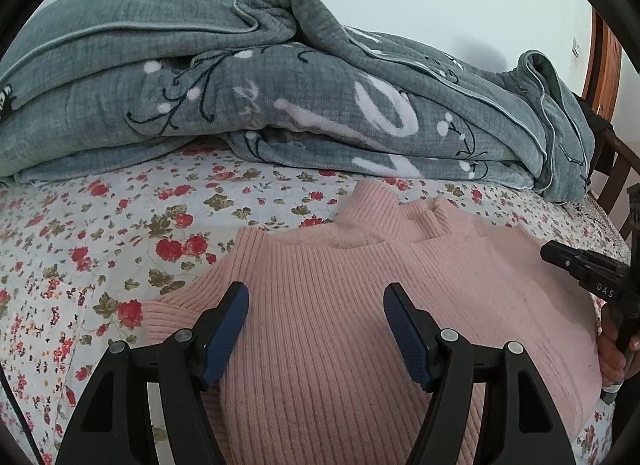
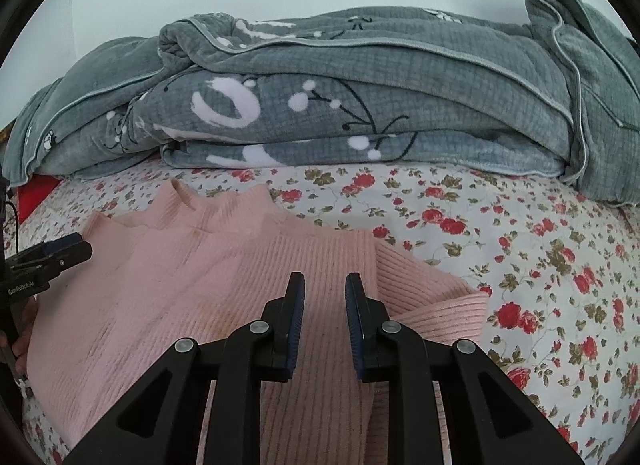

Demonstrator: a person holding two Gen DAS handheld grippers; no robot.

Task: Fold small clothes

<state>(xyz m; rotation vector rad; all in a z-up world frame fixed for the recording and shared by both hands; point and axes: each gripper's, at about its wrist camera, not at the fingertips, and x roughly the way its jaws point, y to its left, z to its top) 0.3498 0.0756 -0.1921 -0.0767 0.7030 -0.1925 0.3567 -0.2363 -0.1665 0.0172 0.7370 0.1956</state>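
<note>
A pink ribbed sweater (image 1: 460, 265) lies flat on the flowered bedsheet (image 1: 100, 225), its high collar toward the blanket. My left gripper (image 1: 316, 293) hovers open and wide over the sweater's left shoulder, with nothing between its blue pads. In the right wrist view the sweater (image 2: 180, 265) has one sleeve folded in at the right. My right gripper (image 2: 325, 279) is over that side with only a narrow gap between its pads, and no cloth is pinched there. Each gripper shows at the edge of the other's view: the right gripper (image 1: 550, 253), the left gripper (image 2: 84, 249).
A bulky grey patterned blanket (image 1: 280, 85) is heaped along the far side of the bed, also in the right wrist view (image 2: 360, 105). The flowered sheet (image 2: 520, 245) lies bare to the right. A wooden bed frame (image 1: 608, 65) stands at far right. A person's hand (image 1: 612, 353) holds the right gripper.
</note>
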